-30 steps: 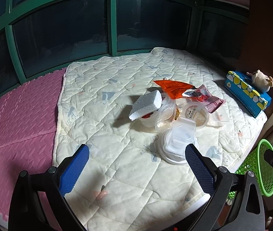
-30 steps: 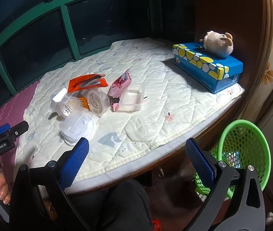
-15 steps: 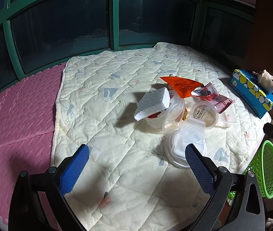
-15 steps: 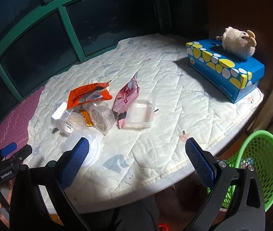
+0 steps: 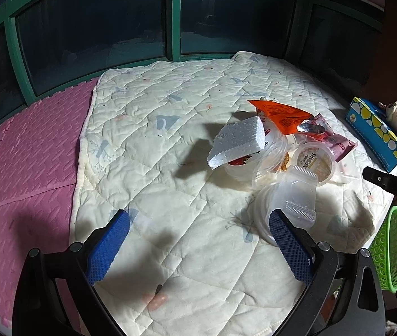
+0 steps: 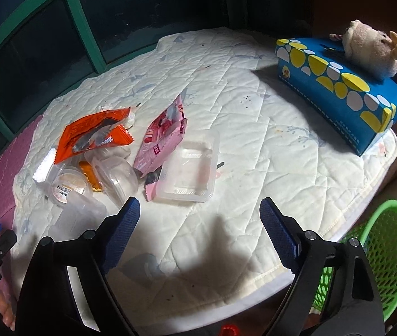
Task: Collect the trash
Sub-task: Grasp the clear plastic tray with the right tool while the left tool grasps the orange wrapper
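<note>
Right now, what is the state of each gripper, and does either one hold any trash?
Left gripper: open, holding nothing.
Right gripper: open, holding nothing; its jaws have just been closing a little, with only the quilt behind them.

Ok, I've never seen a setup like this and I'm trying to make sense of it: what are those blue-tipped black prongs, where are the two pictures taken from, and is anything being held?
The prongs are two-finger tools that a person carries, one per hand. Each has a fisheye camera looking along its fingers. One picture comes from the left hand-held gripper, the other from the right hand-held gripper.

Both look down on a cream quilted mat with a pile of trash: a white foam block, an orange foil wrapper, a pink snack wrapper, a clear rectangular plastic tray and several clear plastic cups.

Further back, a plush toy sits on a blue spotted tissue box. A green mesh basket stands beside the mat's edge.

Nothing is held: both grippers are open and empty. The right one's jaws have just been closing a little.
</note>
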The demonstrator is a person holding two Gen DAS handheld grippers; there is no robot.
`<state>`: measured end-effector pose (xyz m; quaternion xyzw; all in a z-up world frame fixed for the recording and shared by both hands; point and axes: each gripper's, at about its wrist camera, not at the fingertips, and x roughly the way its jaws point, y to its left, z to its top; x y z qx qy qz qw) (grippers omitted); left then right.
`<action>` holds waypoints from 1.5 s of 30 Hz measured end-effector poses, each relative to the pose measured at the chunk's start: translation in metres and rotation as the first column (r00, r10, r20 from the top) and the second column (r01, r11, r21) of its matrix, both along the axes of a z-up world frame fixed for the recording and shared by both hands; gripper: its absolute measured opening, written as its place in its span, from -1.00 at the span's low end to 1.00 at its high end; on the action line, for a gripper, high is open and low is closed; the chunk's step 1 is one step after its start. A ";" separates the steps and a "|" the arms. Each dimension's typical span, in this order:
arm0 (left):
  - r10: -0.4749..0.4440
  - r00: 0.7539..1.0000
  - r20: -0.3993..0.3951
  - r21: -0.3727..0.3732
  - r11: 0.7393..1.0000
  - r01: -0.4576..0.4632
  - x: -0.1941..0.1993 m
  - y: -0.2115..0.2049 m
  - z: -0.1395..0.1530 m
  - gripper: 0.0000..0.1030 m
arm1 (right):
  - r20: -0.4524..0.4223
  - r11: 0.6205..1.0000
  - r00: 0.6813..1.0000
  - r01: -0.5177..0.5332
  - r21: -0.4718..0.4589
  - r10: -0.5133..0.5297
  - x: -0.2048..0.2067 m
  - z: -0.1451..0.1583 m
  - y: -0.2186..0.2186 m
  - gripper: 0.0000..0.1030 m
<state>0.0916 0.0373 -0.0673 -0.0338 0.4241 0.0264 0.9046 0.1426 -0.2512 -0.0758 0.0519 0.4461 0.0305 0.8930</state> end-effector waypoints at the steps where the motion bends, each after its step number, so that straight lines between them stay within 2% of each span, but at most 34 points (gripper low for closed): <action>1: 0.001 1.000 -0.001 0.000 1.000 -0.001 0.001 0.001 -0.001 0.88 | -0.008 1.000 1.000 -0.003 -0.003 0.003 0.004 -0.003 0.001 0.66; 5: 0.003 1.000 -0.002 -0.002 1.000 -0.003 0.007 0.005 -0.001 0.88 | -0.037 0.999 0.999 -0.021 -0.033 0.020 0.023 -0.018 0.008 0.61; 15: -0.007 1.000 0.021 -0.019 1.000 0.008 0.035 0.012 0.013 0.88 | -0.078 1.000 0.997 -0.019 -0.023 0.017 0.055 -0.039 0.013 0.57; 20: -0.043 0.998 0.043 -0.048 0.998 0.045 0.060 0.007 0.028 0.88 | -0.095 0.999 0.995 -0.023 -0.042 0.018 0.063 -0.046 0.015 0.43; 25: -0.117 0.992 0.042 -0.072 0.990 0.120 0.094 -0.008 0.036 0.88 | -0.086 0.999 0.996 -0.025 -0.038 0.022 0.060 -0.045 0.012 0.14; 30: -0.256 0.967 0.014 -0.070 0.964 0.256 0.127 -0.036 0.034 0.88 | -0.077 1.000 0.997 -0.021 -0.020 0.020 0.051 -0.041 0.004 0.14; 35: -0.374 0.927 -0.023 -0.084 0.925 0.371 0.151 -0.058 0.026 0.88 | -0.062 1.000 0.998 -0.021 -0.008 0.021 0.037 -0.034 -0.005 0.13; 43: -0.517 0.848 -0.117 -0.006 0.854 0.520 0.179 -0.091 0.003 0.88 | -0.034 0.999 0.999 -0.002 0.036 0.003 0.012 -0.020 -0.023 0.13; 45: -0.531 0.837 -0.133 0.017 0.843 0.538 0.185 -0.095 -0.001 0.88 | -0.028 0.999 1.000 0.001 0.042 0.000 0.007 -0.017 -0.026 0.13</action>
